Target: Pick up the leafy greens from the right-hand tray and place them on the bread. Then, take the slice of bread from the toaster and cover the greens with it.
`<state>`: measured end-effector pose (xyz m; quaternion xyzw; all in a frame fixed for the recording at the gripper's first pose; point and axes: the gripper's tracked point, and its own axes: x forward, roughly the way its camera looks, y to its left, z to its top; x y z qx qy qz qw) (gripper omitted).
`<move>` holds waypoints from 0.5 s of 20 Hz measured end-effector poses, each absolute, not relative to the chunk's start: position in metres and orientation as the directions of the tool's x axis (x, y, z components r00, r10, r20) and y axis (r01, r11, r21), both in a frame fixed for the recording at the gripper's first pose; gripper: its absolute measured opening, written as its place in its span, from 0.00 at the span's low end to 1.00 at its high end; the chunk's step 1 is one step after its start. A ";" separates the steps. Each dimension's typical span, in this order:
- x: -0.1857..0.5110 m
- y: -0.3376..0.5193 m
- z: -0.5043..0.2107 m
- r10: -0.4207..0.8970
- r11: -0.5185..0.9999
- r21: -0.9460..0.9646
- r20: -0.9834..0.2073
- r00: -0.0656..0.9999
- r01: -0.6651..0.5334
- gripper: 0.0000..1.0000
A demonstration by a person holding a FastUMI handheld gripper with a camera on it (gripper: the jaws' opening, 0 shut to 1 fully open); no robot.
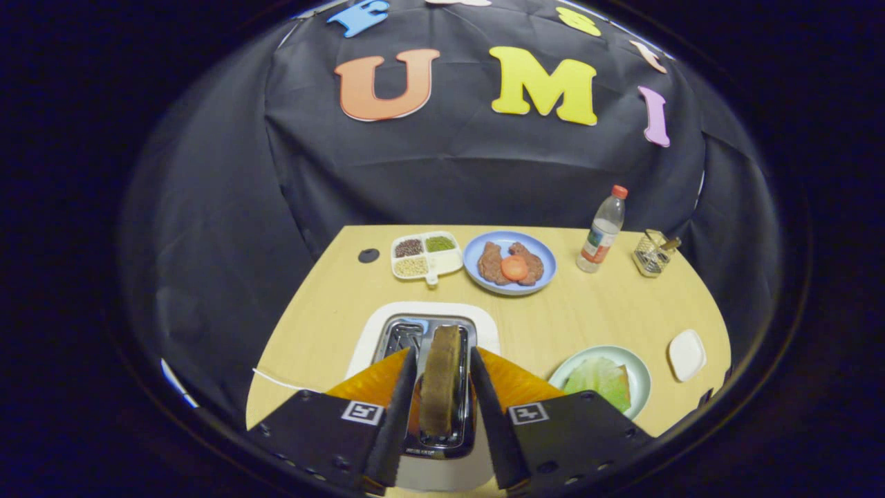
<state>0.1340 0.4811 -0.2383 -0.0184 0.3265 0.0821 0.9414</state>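
While the hand-held gripper (442,387) stands spread apart, we see the brown toasted bread slice (440,380) upright between its fingers, in the white toaster (429,332); greens-topped bread (603,382) lies rightward.

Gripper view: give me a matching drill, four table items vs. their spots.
Things:
1. bread slice
2. leafy greens
3. water bottle
4. divided dish

Places:
A. left of the blue plate
B. on bread on the green plate
C. upright in the toaster, between the open jaws
D. beside the wire holder

Pairs: 1-C, 2-B, 3-D, 4-A
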 end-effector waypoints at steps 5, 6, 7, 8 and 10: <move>0.135 0.481 -0.233 0.173 0.981 0.042 -0.625 0.761 -0.188 0.18; 0.133 0.482 -0.228 0.186 0.979 0.056 -0.626 0.757 -0.194 0.18; 0.132 0.479 -0.220 0.196 0.978 0.070 -0.617 0.762 -0.195 0.18; 0.130 0.480 -0.212 0.216 0.975 0.089 -0.607 0.765 -0.205 0.18; 0.125 0.476 -0.194 0.249 0.968 0.119 -0.589 0.769 -0.223 0.18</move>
